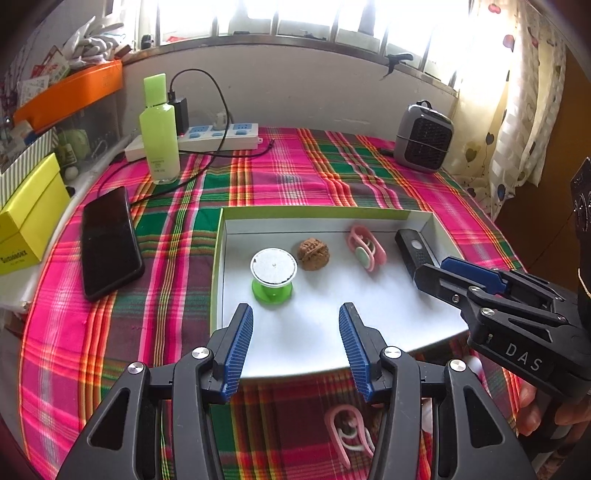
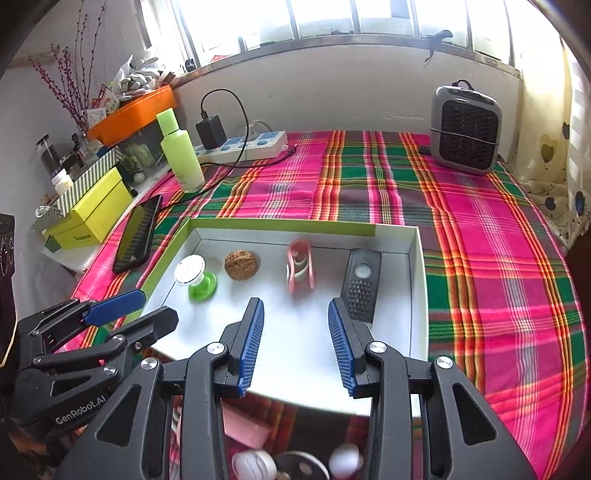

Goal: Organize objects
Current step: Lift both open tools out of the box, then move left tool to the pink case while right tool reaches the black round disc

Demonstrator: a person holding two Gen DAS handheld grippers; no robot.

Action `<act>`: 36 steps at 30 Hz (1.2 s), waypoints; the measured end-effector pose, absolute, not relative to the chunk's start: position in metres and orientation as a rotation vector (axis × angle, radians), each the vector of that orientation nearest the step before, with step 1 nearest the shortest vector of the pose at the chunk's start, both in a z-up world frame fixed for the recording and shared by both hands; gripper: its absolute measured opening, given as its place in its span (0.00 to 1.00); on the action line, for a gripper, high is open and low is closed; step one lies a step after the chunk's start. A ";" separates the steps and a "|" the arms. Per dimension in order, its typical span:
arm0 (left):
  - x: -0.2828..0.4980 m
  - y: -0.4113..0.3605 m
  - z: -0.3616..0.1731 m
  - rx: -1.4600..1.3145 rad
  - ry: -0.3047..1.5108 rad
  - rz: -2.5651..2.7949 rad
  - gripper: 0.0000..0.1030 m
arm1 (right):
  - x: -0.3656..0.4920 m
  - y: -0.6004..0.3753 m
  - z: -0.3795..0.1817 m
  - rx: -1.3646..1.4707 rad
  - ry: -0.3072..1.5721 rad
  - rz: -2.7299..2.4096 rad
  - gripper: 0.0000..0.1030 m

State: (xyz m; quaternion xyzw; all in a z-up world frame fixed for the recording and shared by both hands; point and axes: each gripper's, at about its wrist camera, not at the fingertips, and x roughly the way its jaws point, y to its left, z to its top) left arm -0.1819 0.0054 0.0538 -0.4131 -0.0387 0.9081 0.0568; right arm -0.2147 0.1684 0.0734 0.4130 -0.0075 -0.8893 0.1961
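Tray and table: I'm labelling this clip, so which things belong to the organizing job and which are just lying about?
Job:
tray
green spool
walnut
pink clip
black device
second pink clip, not in the tray
left gripper and right gripper, both open

Lying about:
phone
green bottle
power strip
heater
yellow box

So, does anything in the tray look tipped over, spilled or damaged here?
Nothing stands out. The spool, walnut, pink clip and black device sit apart in a row in the white tray, intact.

Blown-out window (image 1: 280, 14) backlight, fisheye-warped edges
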 end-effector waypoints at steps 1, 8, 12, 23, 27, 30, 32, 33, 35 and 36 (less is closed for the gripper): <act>-0.179 0.006 0.055 -1.247 -0.119 2.755 0.46 | -0.211 0.170 0.074 1.150 -0.023 -2.494 0.37; -0.156 0.008 0.055 -1.231 -0.142 2.751 0.46 | -0.183 0.181 0.079 1.112 -0.005 -2.514 0.37; -0.145 0.010 0.051 -1.242 -0.147 2.742 0.46 | -0.167 0.187 0.080 1.092 0.003 -2.512 0.37; -0.130 0.005 0.028 -1.306 -0.237 2.701 0.46 | -0.140 0.210 0.074 1.083 -0.016 -2.560 0.37; -0.126 0.007 0.020 -1.327 -0.248 2.680 0.46 | -0.133 0.219 0.070 1.090 -0.045 -2.565 0.37; -0.127 0.009 0.016 -1.343 -0.259 2.670 0.46 | -0.131 0.224 0.066 1.103 -0.056 -2.566 0.37; -0.126 0.011 0.017 -1.336 -0.248 2.672 0.46 | -0.130 0.227 0.063 1.114 -0.064 -2.568 0.37; -0.126 0.012 0.017 -1.334 -0.238 2.672 0.46 | -0.130 0.229 0.061 1.121 -0.068 -2.571 0.37; -0.126 0.014 0.017 -1.335 -0.236 2.663 0.46 | -0.130 0.235 0.057 1.136 -0.089 -2.580 0.37; -0.126 0.014 0.016 -1.335 -0.238 2.659 0.47 | -0.129 0.238 0.056 1.141 -0.105 -2.584 0.37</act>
